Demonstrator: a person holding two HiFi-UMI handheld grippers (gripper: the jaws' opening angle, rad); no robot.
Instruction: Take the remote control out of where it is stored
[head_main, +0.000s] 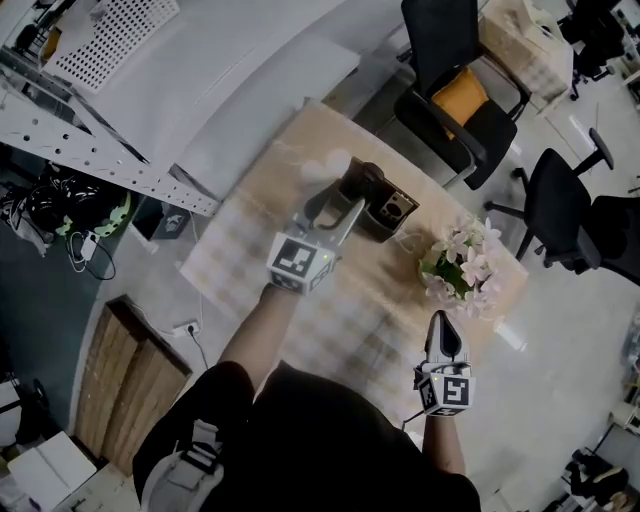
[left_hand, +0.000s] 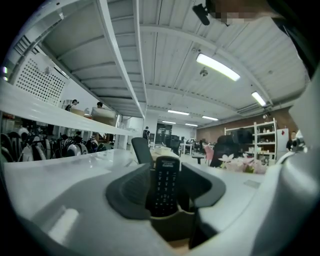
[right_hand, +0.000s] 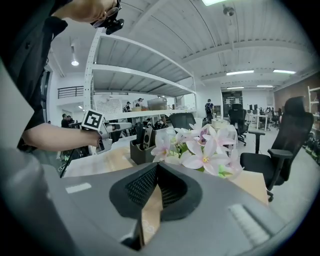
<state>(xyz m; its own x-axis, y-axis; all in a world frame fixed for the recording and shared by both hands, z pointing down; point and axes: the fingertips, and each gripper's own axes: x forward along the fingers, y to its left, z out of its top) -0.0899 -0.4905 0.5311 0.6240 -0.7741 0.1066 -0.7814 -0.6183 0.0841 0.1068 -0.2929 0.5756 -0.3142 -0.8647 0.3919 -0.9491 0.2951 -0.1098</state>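
A black remote control (left_hand: 165, 185) stands upright in a dark desk holder (left_hand: 172, 230) on the wooden table (head_main: 250, 240). My left gripper (left_hand: 170, 187) is open, with the remote between its two pads; the right pad stands clear of it. In the head view the left gripper (head_main: 350, 203) reaches down onto the holder (head_main: 388, 212). My right gripper (head_main: 441, 322) hangs near the table's front right edge, shut with nothing in it. The right gripper view shows its jaws (right_hand: 157, 170) closed, with the holder (right_hand: 139, 151) and remote (right_hand: 147, 137) far beyond.
A bunch of pale pink flowers (head_main: 460, 265) stands right of the holder, just ahead of the right gripper. Black office chairs (head_main: 450, 90) stand beyond the table's far side. White metal shelving (head_main: 90, 150) runs along the left.
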